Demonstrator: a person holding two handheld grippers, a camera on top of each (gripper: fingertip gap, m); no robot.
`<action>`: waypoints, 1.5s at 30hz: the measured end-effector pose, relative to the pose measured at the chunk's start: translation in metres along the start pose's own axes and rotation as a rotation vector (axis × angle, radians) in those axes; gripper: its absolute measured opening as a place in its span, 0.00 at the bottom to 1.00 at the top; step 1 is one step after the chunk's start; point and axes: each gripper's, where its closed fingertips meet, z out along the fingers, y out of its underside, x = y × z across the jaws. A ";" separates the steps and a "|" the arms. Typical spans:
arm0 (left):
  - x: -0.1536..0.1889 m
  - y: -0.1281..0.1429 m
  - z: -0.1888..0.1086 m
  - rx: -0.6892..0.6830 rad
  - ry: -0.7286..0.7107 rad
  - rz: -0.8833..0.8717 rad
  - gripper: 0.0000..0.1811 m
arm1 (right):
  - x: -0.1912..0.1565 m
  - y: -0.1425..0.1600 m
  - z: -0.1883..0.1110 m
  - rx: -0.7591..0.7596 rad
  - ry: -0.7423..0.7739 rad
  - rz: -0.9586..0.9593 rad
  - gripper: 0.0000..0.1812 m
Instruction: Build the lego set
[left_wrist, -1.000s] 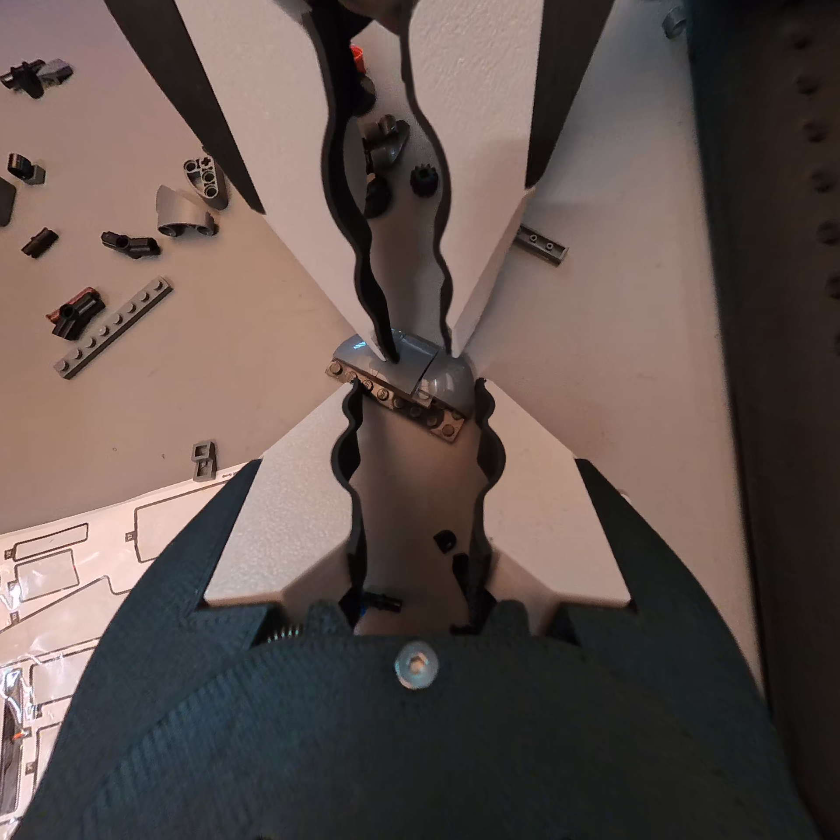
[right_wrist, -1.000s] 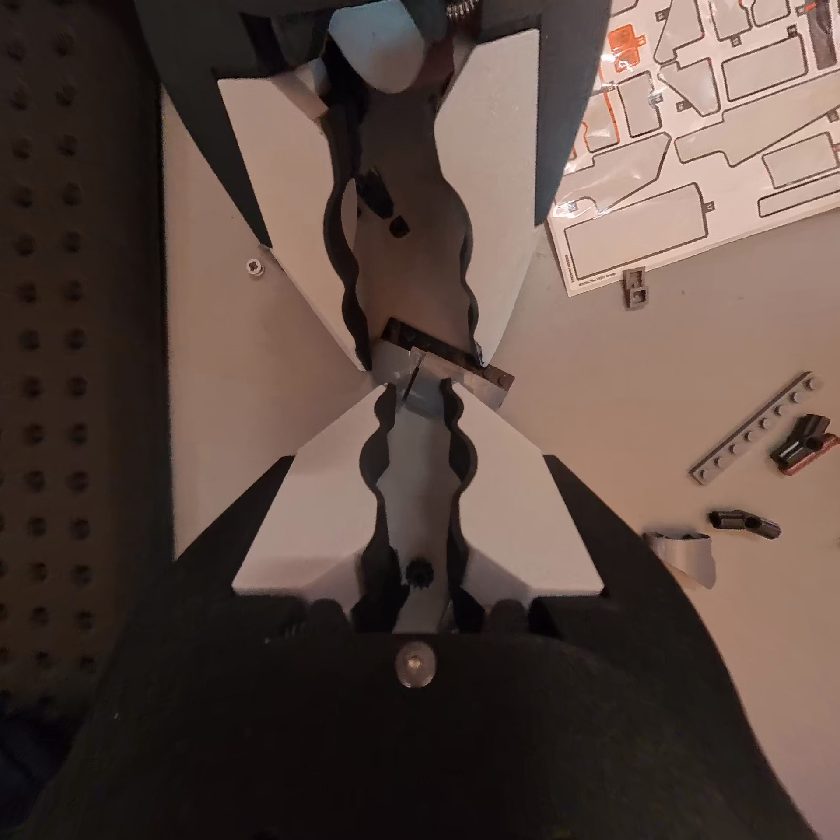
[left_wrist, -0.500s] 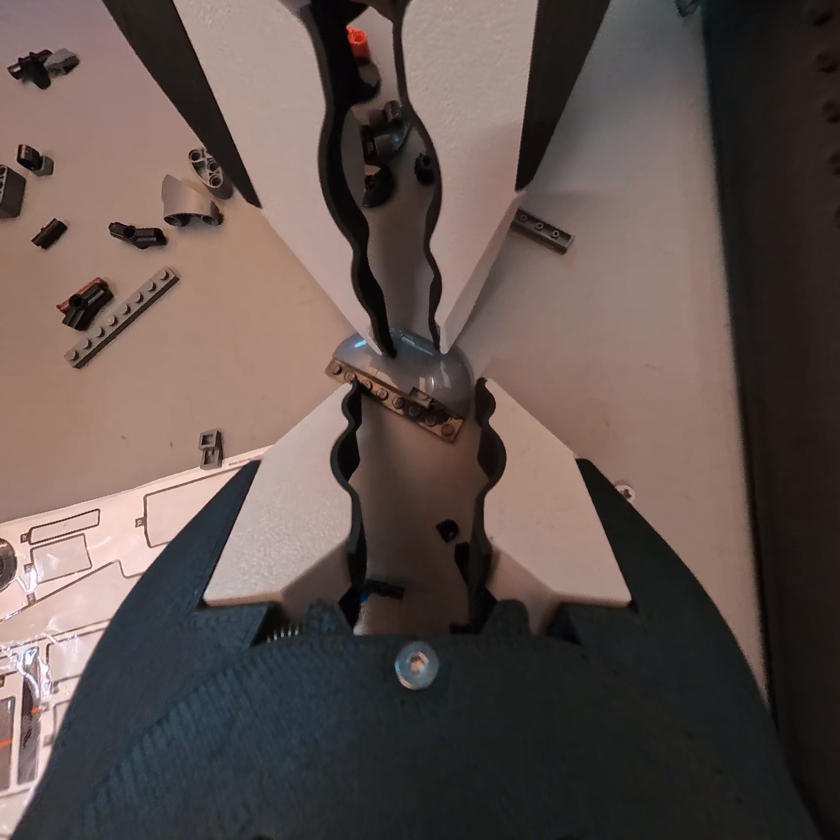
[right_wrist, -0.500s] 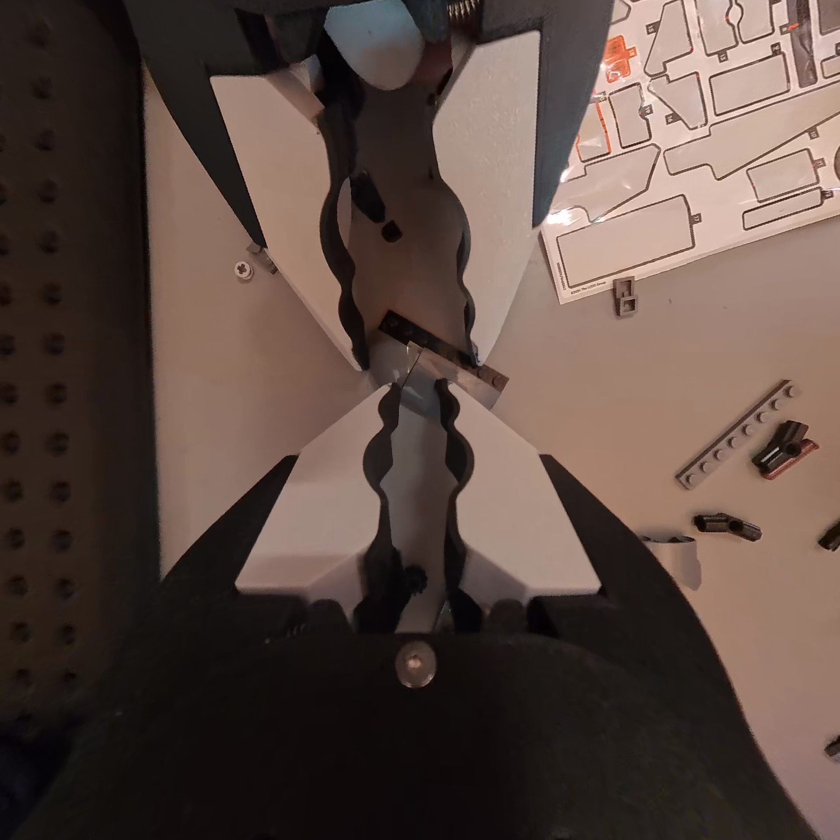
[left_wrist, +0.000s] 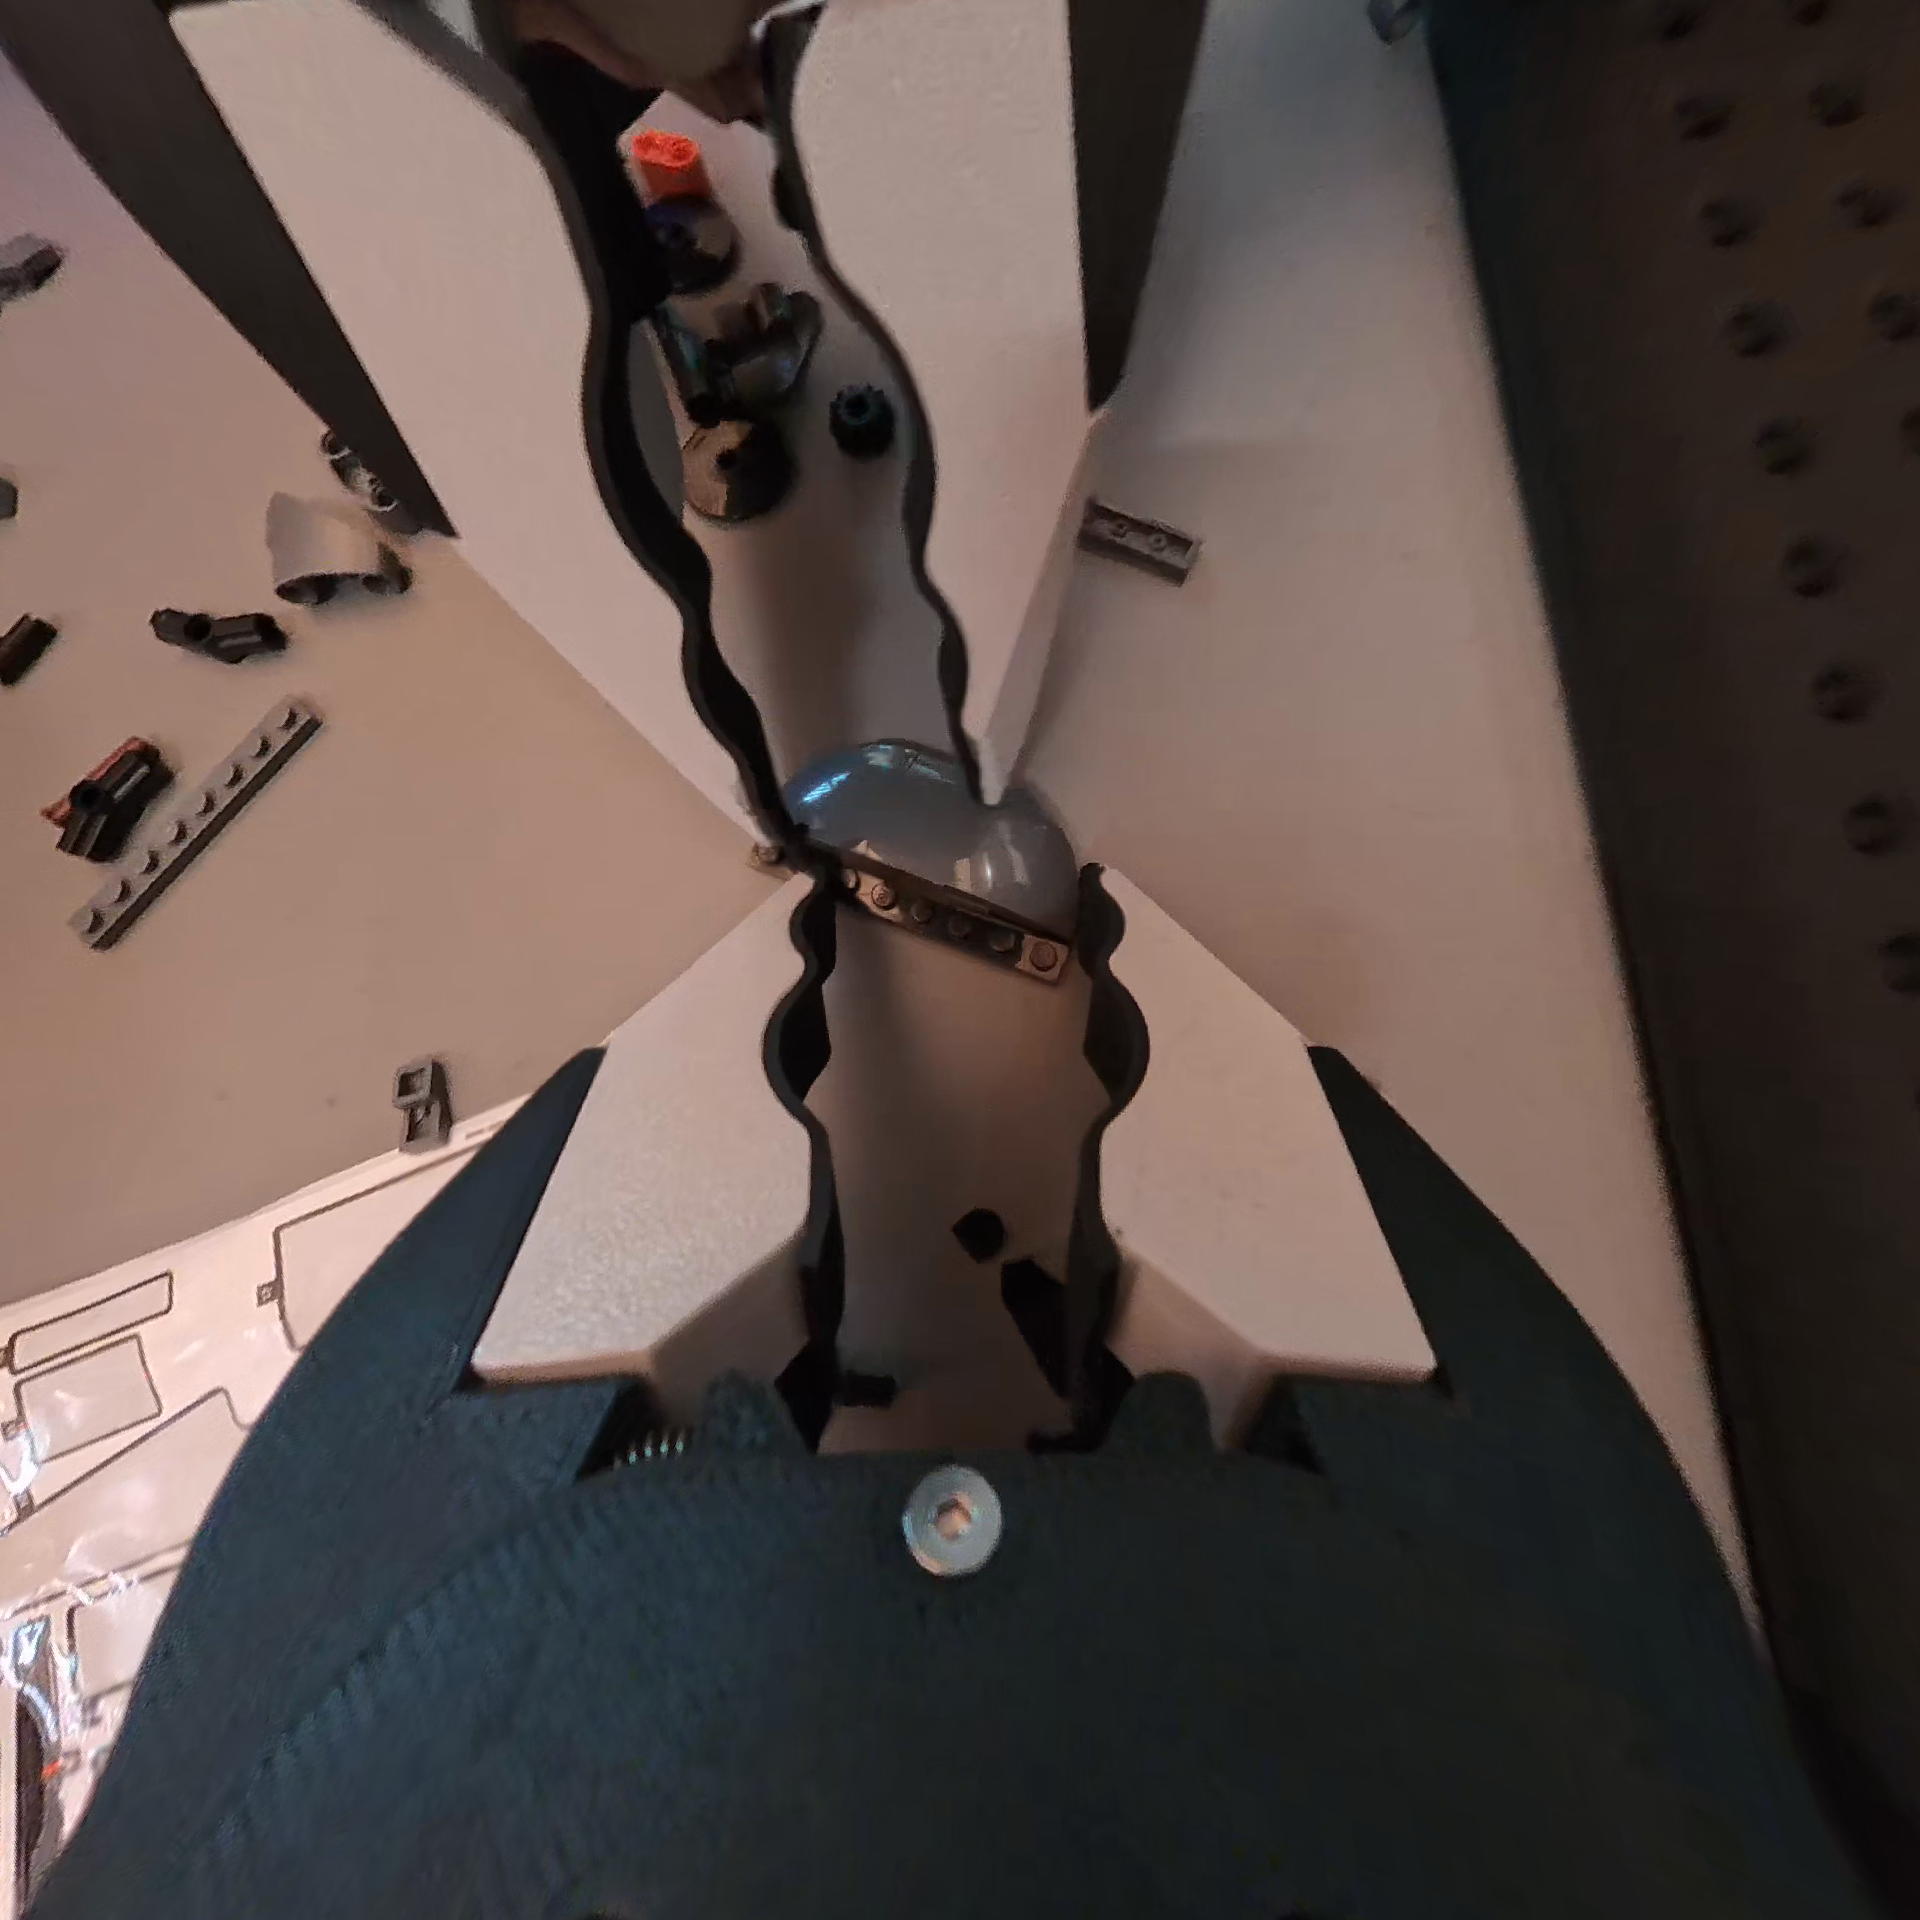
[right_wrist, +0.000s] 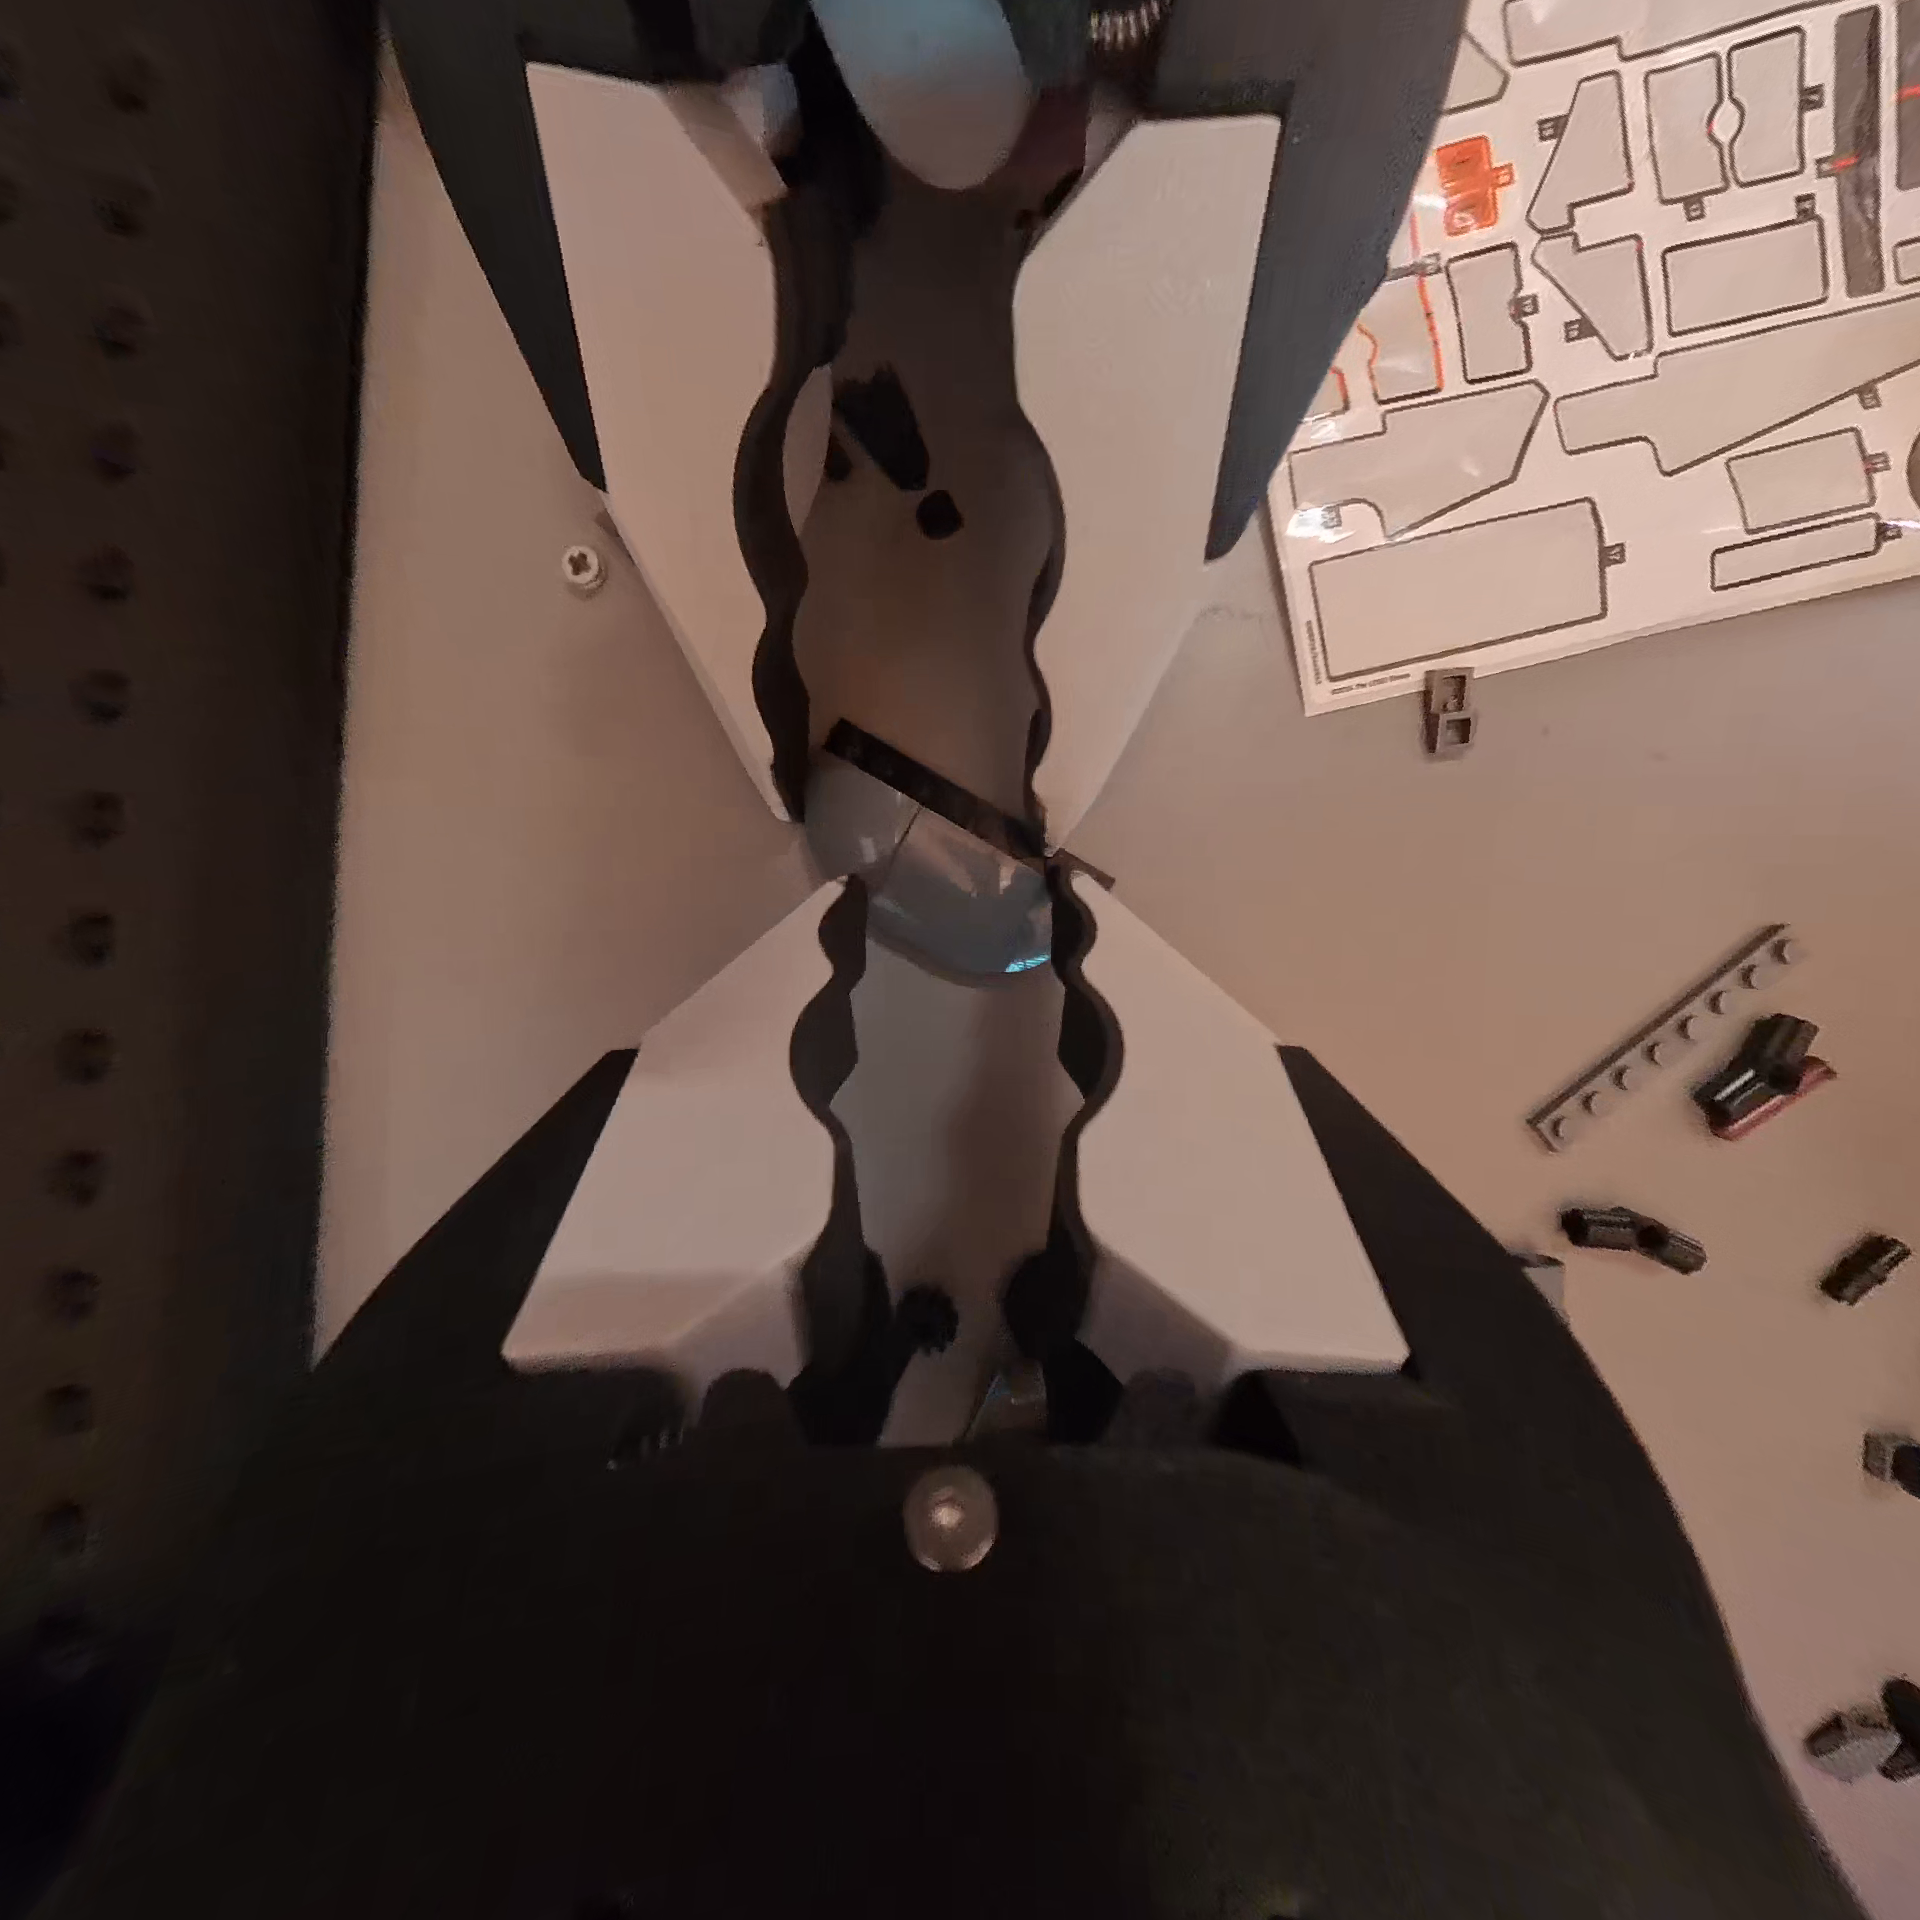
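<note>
Lego assy (left_wrist: 935, 862) pinched btwn 2 facing grippers: left gripper (left_wrist: 951, 904) & right gripper (right_wrist: 951, 904) both clamp it.

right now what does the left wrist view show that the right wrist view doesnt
Only the left wrist view shows the orange piece, the small black gear and the short grey plate.

Only the right wrist view shows the screw head in the table and the orange sticker on the sticker sheet.

Both show the left gripper and right gripper meeting tip to tip on the grey curved assembly, plus the long grey plate.
</note>
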 end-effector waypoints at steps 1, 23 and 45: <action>0.001 -0.001 0.000 0.000 0.004 0.009 0.25 | 0.000 0.002 0.000 -0.006 0.001 0.001 0.18; -0.022 0.019 -0.016 -0.067 -0.106 0.001 0.24 | 0.006 0.007 0.001 -0.075 0.023 0.146 0.13; -0.015 0.016 -0.015 -0.064 -0.087 0.020 0.16 | 0.009 -0.009 0.006 0.018 -0.008 0.153 0.08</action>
